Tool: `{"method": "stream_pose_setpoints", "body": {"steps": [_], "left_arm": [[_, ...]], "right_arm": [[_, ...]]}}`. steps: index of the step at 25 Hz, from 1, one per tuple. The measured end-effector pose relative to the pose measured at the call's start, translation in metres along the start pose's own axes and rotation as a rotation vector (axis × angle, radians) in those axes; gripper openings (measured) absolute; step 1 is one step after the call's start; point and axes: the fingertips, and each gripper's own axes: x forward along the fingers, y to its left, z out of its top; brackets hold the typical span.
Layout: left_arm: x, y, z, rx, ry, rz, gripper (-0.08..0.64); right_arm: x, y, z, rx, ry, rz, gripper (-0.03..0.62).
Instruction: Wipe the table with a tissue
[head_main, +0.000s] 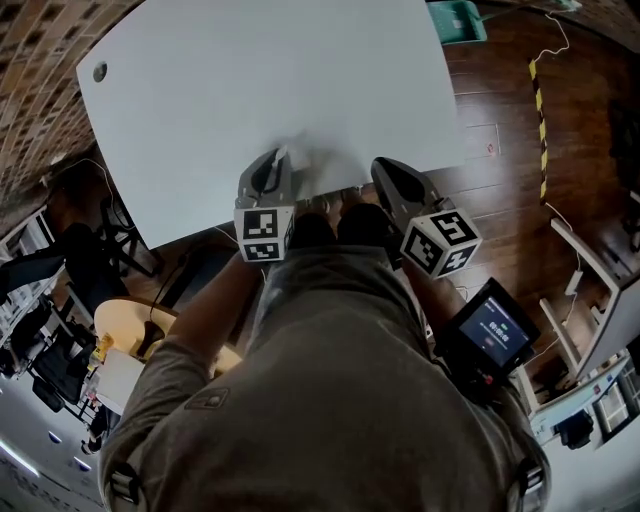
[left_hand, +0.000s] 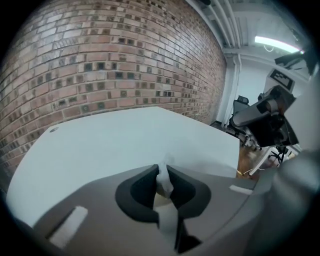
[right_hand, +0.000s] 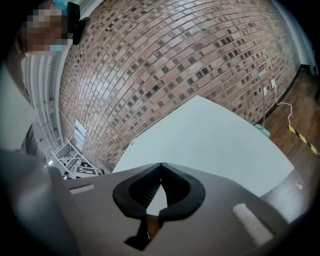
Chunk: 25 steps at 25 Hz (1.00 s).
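Observation:
A white tissue (left_hand: 164, 181) is pinched between the jaws of my left gripper (left_hand: 162, 169), a crumpled tuft sticking out past the tips. In the head view the left gripper (head_main: 281, 157) is over the near edge of the white table (head_main: 250, 80), with the tissue (head_main: 297, 155) touching or just above the surface. My right gripper (head_main: 381, 166) hovers at the table's near edge, to the right of the left one. Its jaws (right_hand: 160, 165) meet at the tips with nothing between them.
The white table (right_hand: 210, 137) has a small round grommet (head_main: 100, 71) at its far left corner. A brick wall (left_hand: 100, 65) runs behind it. Wooden floor (head_main: 510, 110) with a teal bin (head_main: 459, 19) and cables lies to the right; chairs and desks stand at the left.

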Motion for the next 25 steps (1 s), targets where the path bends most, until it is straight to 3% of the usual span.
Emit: {"method": "stream_pose_setpoints", "body": {"steps": [7, 12, 25], "left_arm": [[0.027, -0.029, 0.007, 0.11, 0.018, -0.059, 0.028], [0.029, -0.033, 0.008, 0.12, 0.025, -0.066, 0.028], [-0.018, 0.035, -0.015, 0.033, 0.071, 0.116, 0.028]], "right_arm": [[-0.006, -0.02, 0.0, 0.036, -0.025, -0.032, 0.012], [-0.005, -0.02, 0.0, 0.038, -0.025, -0.029, 0.012], [0.01, 0.007, 0.005, -0.015, 0.013, 0.05, 0.012]]}}
